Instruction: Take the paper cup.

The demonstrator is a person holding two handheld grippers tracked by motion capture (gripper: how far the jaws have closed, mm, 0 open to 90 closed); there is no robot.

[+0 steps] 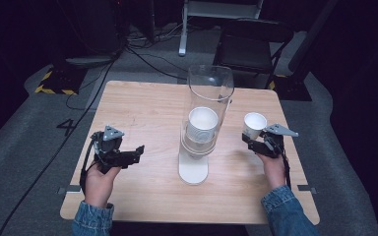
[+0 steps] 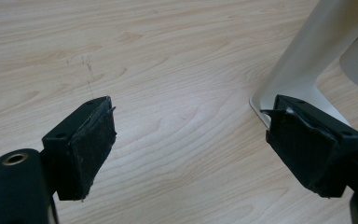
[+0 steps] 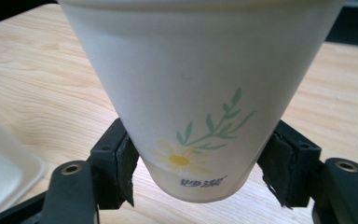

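At frame centre a clear cup dispenser (image 1: 204,128) stands on the wooden table (image 1: 147,108), the right gripper (image 1: 257,140) clasping a white paper cup (image 1: 254,125) right of it.

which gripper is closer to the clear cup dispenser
Right, narrowly. The right gripper holds a paper cup just right of the dispenser; the left gripper sits open, farther off to its left.

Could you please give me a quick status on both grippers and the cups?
Left gripper open, over bare table. Right gripper shut on paper cup. Cup stack sits in clear dispenser between them.
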